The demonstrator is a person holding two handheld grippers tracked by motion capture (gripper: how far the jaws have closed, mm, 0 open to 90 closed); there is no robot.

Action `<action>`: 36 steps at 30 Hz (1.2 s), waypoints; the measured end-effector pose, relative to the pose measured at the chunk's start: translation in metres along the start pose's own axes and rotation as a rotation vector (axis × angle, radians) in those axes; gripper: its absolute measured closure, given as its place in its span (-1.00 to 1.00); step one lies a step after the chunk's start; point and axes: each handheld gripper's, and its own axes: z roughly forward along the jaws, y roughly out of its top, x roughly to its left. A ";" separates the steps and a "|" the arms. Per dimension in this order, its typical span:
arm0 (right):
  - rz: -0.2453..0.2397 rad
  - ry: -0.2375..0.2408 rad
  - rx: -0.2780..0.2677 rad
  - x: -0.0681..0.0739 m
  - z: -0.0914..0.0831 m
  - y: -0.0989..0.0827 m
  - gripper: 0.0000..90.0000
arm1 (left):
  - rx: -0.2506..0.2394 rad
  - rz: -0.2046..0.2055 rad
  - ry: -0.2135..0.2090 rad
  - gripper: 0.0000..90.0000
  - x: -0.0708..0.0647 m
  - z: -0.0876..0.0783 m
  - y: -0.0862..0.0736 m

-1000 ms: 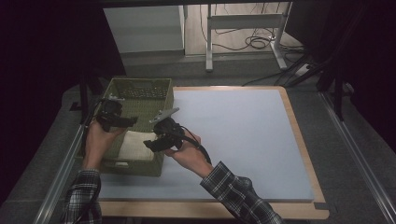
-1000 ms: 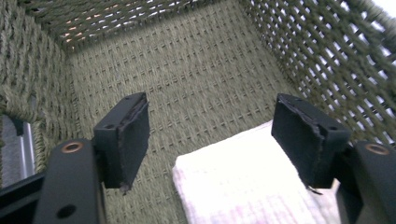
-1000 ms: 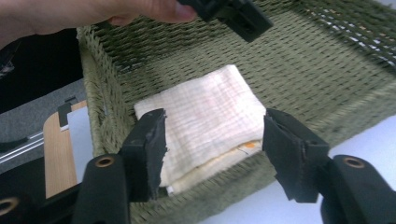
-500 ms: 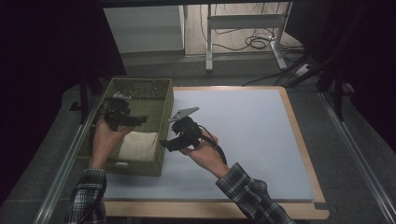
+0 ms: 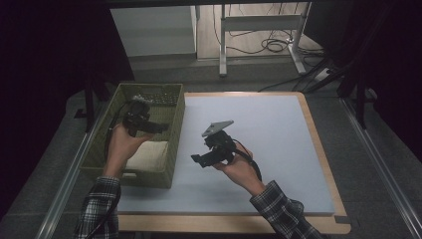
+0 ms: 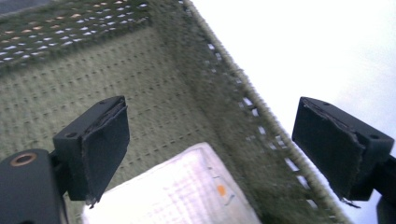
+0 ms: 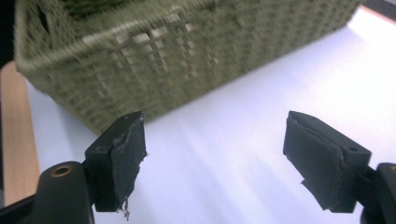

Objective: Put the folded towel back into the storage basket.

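I held my left gripper (image 5: 141,121) over the green woven basket (image 5: 175,149), which sat at about nine o'clock on the pale blue mat (image 5: 278,144), against its left edge. My jaws there stood wide apart with nothing between them. Through the left gripper view I looked down into the basket (image 6: 154,79), and a folded white cloth (image 6: 187,191) lay on its floor at six o'clock from where I aimed, close to the right wall. From above, that cloth (image 5: 148,157) rested in the near end of the basket, just under my left hand (image 5: 121,147).

My right gripper (image 5: 213,152) hung above the mat, just beside the basket's right wall, at three o'clock from it and apart from it. Its jaws were also spread wide and empty. In the right gripper view the basket's outer wall (image 7: 187,51) stood at twelve o'clock, with bare mat (image 7: 224,158) between the jaws. My right hand (image 5: 239,169) gripped the tool from below, the plaid sleeve (image 5: 283,211) trailing toward five o'clock.
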 end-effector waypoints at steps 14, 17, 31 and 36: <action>0.041 -0.026 0.044 -0.023 -0.021 -0.047 -0.64 | 0.062 0.073 -0.072 -0.80 -0.043 0.013 0.027; 0.043 -0.036 0.055 -0.028 -0.027 -0.058 -0.66 | 0.073 0.101 -0.087 -0.83 -0.053 0.018 0.030; 0.079 -0.087 0.063 -0.044 -0.063 -0.114 -0.75 | 0.065 0.183 -0.172 -0.89 -0.112 0.046 0.018; 0.089 -0.104 0.072 -0.049 -0.071 -0.137 -0.78 | 0.052 0.214 -0.182 -0.91 -0.134 0.061 -0.004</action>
